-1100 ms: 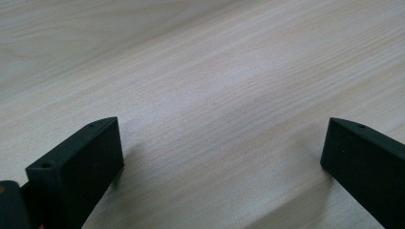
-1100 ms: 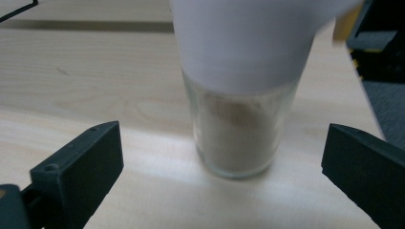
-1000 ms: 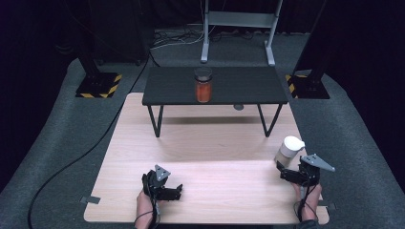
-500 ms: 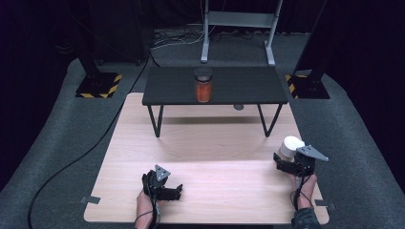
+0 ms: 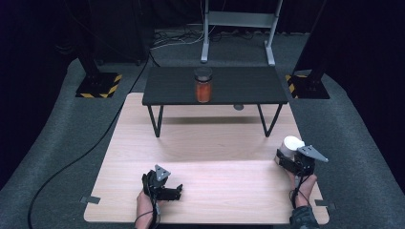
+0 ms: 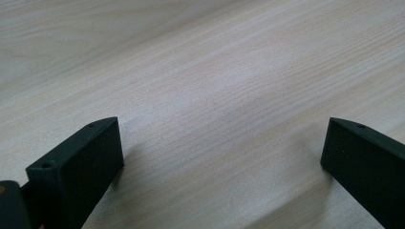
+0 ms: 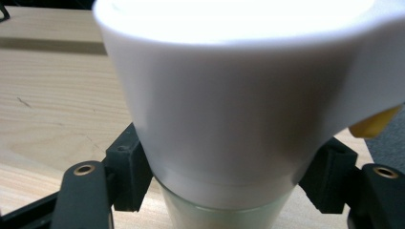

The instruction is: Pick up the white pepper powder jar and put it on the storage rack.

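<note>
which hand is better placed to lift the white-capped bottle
Right: the right gripper has just closed on the white-capped bottle. The left gripper rests open on the wooden table, far off.

A light wooden tabletop [image 5: 205, 152] lies on grey carpeted floor [image 5: 71, 138]. At its far edge stands a low black table on thin legs [image 5: 239, 86]; beyond that, a grey metal stand [image 5: 239, 21]. Yellow-and-black striped bases [image 5: 98, 86] flank the black table amid darkness.

light wooden surface [image 5: 200, 157], low black rectangular side table on thin metal legs [image 5: 248, 86] at its far edge, glass jar with orange contents [image 5: 203, 86] upright on that table, grey carpeted floor [image 5: 71, 138], black cable [image 5: 71, 162] trailing across it, yellow-black striped stand bases [image 5: 98, 86]
</note>
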Motion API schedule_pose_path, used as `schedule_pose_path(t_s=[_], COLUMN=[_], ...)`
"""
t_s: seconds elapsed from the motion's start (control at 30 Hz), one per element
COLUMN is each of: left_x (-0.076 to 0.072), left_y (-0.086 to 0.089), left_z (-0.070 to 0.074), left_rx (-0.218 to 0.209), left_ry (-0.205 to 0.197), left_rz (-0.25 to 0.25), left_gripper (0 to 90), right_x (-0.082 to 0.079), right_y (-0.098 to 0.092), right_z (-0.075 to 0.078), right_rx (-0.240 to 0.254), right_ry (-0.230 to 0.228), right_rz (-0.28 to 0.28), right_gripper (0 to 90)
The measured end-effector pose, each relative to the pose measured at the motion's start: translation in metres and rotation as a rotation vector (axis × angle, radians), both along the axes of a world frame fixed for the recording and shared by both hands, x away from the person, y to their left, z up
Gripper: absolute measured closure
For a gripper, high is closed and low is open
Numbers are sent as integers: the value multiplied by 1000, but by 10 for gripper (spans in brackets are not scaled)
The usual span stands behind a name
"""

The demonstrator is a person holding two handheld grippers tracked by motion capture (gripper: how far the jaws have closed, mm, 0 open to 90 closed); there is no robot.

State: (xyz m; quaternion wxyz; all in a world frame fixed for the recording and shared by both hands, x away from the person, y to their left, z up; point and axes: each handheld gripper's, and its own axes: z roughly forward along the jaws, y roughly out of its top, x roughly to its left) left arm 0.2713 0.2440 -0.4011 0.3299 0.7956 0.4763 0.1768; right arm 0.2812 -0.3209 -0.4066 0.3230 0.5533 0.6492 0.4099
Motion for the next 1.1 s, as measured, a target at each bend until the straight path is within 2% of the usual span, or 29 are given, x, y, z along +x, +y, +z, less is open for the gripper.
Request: schedule_pose_path(t_s=[0.27,0.67,0.7,1.1], left_x=[0,0,0,0], left_y=[0,0,0,0], left_z=[0,0,0,0], left_rx=[1,1,0,0], left_ry=[-1,-1,0,-1], left_rz=[0,2,3,3], left_gripper=[3,5,5,6], right_x=[-2,-5,-4,0], right_y=[1,-3,-6,-4], right_z=[1,20,23,44], right_rx=[0,1,6,-7], right_ry=[-8,-13,-14,-12], right_rz=[0,25,43,93], right_gripper=[301,301,302,302])
